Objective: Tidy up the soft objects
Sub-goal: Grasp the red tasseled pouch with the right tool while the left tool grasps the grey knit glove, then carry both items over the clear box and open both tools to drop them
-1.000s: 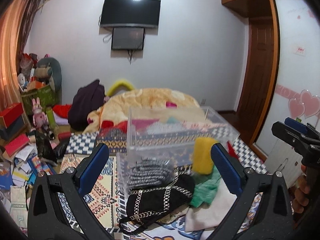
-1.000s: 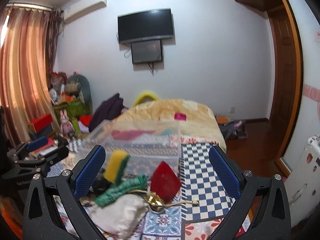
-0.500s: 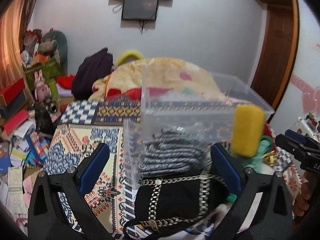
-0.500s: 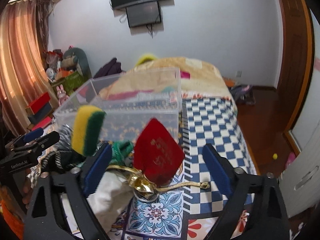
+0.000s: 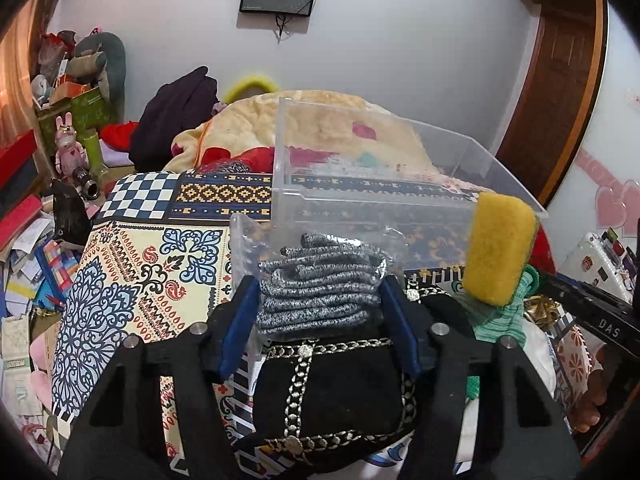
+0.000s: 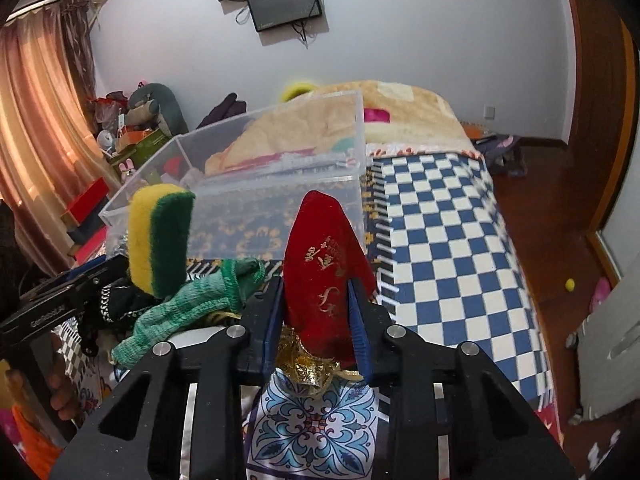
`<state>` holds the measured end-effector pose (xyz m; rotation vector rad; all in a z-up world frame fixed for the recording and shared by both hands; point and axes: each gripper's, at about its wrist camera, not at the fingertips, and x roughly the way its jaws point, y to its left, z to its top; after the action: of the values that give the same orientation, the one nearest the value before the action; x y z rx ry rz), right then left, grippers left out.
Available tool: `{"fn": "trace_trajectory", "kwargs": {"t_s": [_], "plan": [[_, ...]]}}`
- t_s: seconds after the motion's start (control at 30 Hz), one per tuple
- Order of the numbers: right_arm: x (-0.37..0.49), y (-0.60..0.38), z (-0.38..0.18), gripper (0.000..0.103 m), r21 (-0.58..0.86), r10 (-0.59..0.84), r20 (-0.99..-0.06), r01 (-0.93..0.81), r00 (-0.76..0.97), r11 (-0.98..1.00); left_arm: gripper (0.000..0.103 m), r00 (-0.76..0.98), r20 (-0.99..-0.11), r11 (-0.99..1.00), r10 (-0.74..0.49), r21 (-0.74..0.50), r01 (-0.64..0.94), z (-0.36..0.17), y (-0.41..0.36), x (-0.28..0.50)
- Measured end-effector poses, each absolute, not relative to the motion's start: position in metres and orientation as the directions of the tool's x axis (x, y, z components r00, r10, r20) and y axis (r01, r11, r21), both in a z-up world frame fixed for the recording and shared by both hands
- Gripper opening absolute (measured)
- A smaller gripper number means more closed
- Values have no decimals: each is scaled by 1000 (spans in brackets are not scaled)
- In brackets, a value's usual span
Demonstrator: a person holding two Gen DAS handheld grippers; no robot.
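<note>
My left gripper (image 5: 318, 300) is shut on a clear packet of grey knitted socks (image 5: 320, 288), which lies against the near wall of a clear plastic bin (image 5: 400, 200). A black cloth with chain trim (image 5: 328, 392) lies under the gripper. My right gripper (image 6: 316, 304) is shut on a red velvet pouch (image 6: 324, 264) with gold writing and a gold tie. A yellow and green sponge (image 6: 160, 236) stands upright at the bin's corner; it also shows in the left wrist view (image 5: 498, 248). A green knitted cloth (image 6: 192, 308) lies beside it.
The pile sits on a patterned bedspread (image 5: 132, 280) with a blue checkered part (image 6: 440, 232). A beige blanket (image 6: 400, 108) lies behind the bin. Clutter and toys (image 5: 68, 128) fill the left side. Wooden floor (image 6: 560, 200) is to the right.
Both grippers moved forward and down onto the pile and closed: the left on the sock packet, the right on the red pouch.
</note>
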<state>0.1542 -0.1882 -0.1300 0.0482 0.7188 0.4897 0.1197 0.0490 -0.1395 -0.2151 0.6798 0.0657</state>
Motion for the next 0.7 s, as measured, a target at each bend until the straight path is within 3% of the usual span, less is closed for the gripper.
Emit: {"fn": "trace_trajectory", "kwargs": {"t_s": [0.3,0.7], "plan": [[146,-194,-105,25,177,447,-556,-425,701,887,38,798,-603,983,13,-139,-122,-132,45,104],[141,-195,-73,25,160,454,-486,-434,747,887,36,874,-486,982,-7,-169,-86,-84,48,78]]}}
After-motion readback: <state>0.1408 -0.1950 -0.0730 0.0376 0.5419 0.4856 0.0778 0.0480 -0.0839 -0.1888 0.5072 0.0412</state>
